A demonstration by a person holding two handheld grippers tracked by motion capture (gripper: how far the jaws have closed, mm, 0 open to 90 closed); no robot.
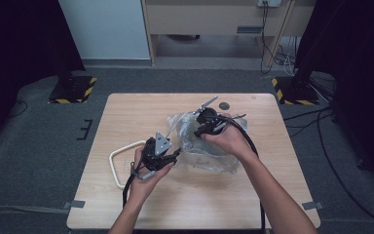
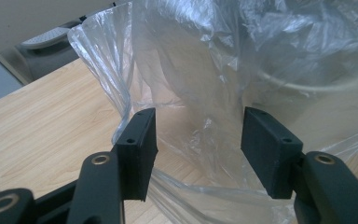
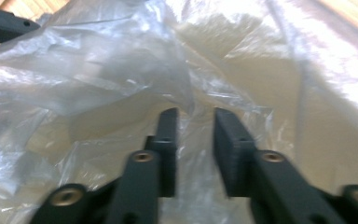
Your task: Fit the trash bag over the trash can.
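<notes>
Clear plastic is what both tools are working on: a crumpled transparent bag (image 1: 202, 146) lies on the wooden table (image 1: 126, 112), just ahead of the left gripper (image 1: 175, 155) and under the right gripper (image 1: 217, 126).

Well to the left of the left gripper's jaws a cream triangular ring (image 1: 121, 163) lies flat on the wood, out of the way of the work. In the left gripper view the bag (image 2: 205, 84) stands ahead of and between the parted jaws; the film passes through the gap, but the pads do not press on it, so this gripper is released, seemingly poised at the bag's mouth edge to take hold.

In the right gripper view the jaws stand closer together, with a fold of the bag (image 3: 196, 107) rising in the narrow gap. Whether the pads already pinch it I cannot tell; the aim looks like lifting one wall to open the bag.
</notes>
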